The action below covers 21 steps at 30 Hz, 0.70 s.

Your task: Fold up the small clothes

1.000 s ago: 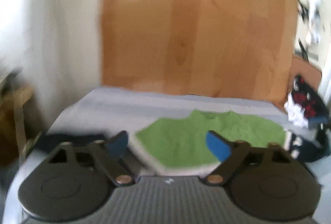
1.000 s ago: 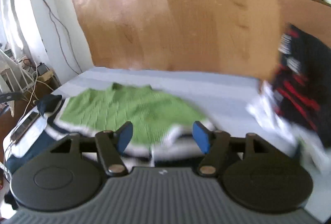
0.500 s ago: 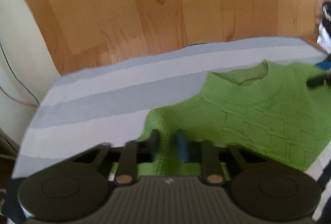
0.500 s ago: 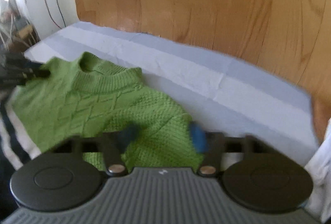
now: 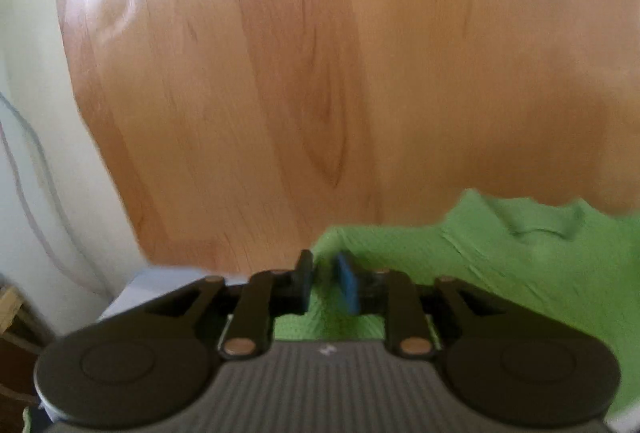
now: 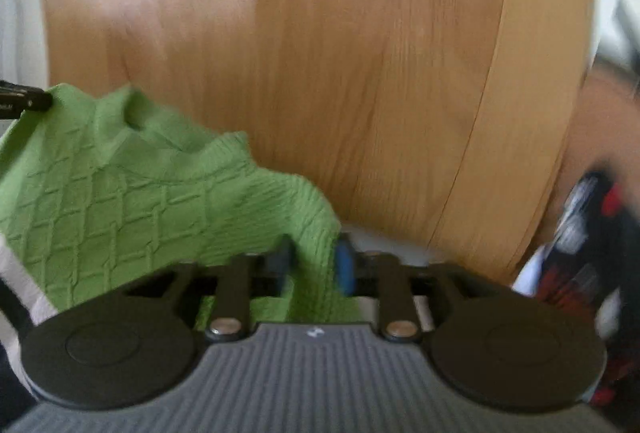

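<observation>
A small green knitted sweater [image 5: 520, 265] hangs lifted between both grippers, its neckline up. My left gripper [image 5: 326, 287] is shut on one edge of the sweater, with green knit pinched between its blue pads. My right gripper [image 6: 312, 265] is shut on the other edge of the sweater [image 6: 140, 201]. The left gripper's tip also shows at the left edge of the right wrist view [image 6: 24, 101], holding the far corner. The sweater's lower part is hidden behind the gripper bodies.
A wooden headboard [image 5: 320, 73] fills the background, close in front. A sliver of the grey-striped bed [image 5: 160, 277] shows below it. A dark red, black and white pile of clothes [image 6: 592, 253] lies at the right. A white-and-dark striped garment [image 6: 16, 281] lies at the lower left.
Both grippers closed on the green sweater's edges and lifted it off the bed. The views tilted up toward the headboard.
</observation>
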Tool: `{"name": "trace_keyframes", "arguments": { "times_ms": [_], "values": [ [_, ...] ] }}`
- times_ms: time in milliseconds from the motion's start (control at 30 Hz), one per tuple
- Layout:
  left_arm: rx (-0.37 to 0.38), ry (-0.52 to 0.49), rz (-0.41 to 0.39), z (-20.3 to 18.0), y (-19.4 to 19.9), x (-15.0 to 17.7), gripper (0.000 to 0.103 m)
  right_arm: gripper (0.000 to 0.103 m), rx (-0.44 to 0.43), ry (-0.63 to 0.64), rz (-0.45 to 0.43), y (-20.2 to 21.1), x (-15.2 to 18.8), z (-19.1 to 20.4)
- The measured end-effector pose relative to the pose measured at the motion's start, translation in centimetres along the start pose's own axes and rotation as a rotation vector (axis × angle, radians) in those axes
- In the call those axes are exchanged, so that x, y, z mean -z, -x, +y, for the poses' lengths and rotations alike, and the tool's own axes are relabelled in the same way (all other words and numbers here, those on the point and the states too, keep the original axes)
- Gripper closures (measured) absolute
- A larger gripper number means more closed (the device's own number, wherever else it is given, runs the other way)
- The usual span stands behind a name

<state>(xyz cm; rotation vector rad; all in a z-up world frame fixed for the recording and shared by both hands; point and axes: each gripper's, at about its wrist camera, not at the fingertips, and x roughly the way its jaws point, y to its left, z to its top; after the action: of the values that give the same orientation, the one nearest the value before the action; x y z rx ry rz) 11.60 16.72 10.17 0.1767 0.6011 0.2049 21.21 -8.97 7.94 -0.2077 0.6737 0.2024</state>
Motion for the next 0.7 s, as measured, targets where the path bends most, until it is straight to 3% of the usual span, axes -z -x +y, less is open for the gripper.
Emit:
{"name": "trace_keyframes", "arguments": {
  "times_ms": [33,100,200,267,300,367,433,467,533,600,667,700],
  "values": [
    [-0.021,-0.015,0.054,-0.5,-1.1,0.5,0.085,0.062,-0.013,-0.017,0.005,0.3,0.6,-0.3],
    [0.008,-0.006,0.109,-0.2,-1.4,1.8,0.085,0.062,-0.064,-0.040,-0.028,2.5,1.8,-1.3],
    [0.085,-0.019,0.099,1.5,1.1,4.4,0.083,0.062,-0.181,-0.085,-0.065,7.1,3.8,-2.9],
    [0.151,-0.037,0.076,3.2,3.9,6.0,0.069,0.054,-0.338,-0.097,-0.066,9.8,4.9,-2.7],
    [0.209,-0.043,0.063,4.2,5.7,7.0,0.059,0.043,-0.446,-0.095,-0.059,11.3,5.9,-2.6],
    [0.343,-0.050,0.062,5.6,8.9,8.7,0.042,0.030,-0.598,-0.048,-0.039,13.0,7.5,-1.2],
    [0.484,-0.031,0.100,6.4,11.7,10.8,0.024,0.029,-0.678,0.046,-0.022,14.2,9.0,1.3],
    [0.542,-0.023,0.122,6.7,12.6,11.7,0.023,0.029,-0.704,0.095,0.000,14.3,9.5,2.8],
    [0.612,-0.018,0.146,6.9,14.3,13.4,0.021,0.029,-0.727,0.174,0.050,13.9,10.4,5.8],
    [0.626,-0.022,0.171,6.6,15.4,15.2,0.020,0.029,-0.735,0.230,0.085,13.3,10.7,8.5],
    [0.623,-0.022,0.206,6.8,15.1,17.0,0.033,0.030,-0.717,0.285,0.079,13.1,11.5,10.4],
    [0.627,-0.020,0.227,7.0,15.0,17.7,0.051,0.040,-0.698,0.308,0.050,13.5,11.8,10.9]
  ]
}}
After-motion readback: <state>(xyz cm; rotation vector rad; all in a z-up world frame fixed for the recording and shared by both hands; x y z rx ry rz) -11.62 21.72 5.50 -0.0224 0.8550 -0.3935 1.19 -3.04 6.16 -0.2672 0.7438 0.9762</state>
